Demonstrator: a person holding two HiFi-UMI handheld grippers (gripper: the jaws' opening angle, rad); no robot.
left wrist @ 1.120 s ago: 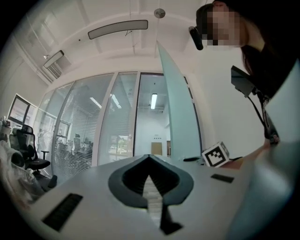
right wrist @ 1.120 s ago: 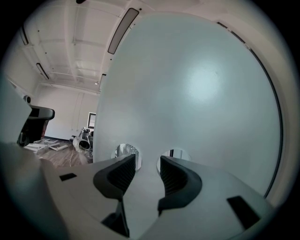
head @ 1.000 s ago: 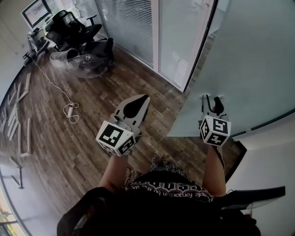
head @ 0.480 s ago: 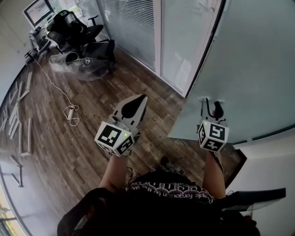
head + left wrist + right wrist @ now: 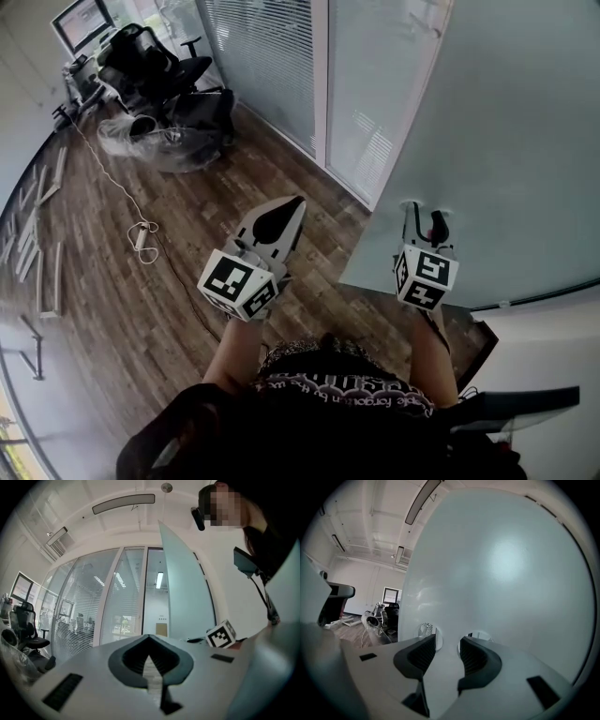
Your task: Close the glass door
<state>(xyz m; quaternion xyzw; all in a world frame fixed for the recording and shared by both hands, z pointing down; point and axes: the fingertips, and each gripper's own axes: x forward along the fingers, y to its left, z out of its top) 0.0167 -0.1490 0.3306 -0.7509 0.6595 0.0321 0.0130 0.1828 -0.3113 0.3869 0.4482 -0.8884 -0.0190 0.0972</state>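
Observation:
The frosted glass door (image 5: pixel 506 141) stands ajar at the right and fills the right gripper view (image 5: pixel 501 564). My right gripper (image 5: pixel 421 212) is open, with its fingertips right at the door's face. Nothing sits between its jaws. Two round fittings (image 5: pixel 426 630) in the glass show just past the tips of my right gripper (image 5: pixel 447 639). My left gripper (image 5: pixel 296 201) is shut and empty, held over the wooden floor to the left of the door. In the left gripper view, the left gripper (image 5: pixel 149 637) points at the door's edge (image 5: pixel 180 592).
A fixed glass wall with blinds (image 5: pixel 272 56) runs behind the door's free edge. Office chairs (image 5: pixel 150 56) and a plastic-wrapped bundle (image 5: pixel 155 141) stand at the far left by a monitor (image 5: pixel 80 23). A cable with a power strip (image 5: pixel 142 234) crosses the floor. Loose planks (image 5: pixel 37 244) lie at the left.
My right gripper has shifted a little to the left while staying at the door's face. The door's far edge has moved slightly with it. The left gripper is almost where it was.

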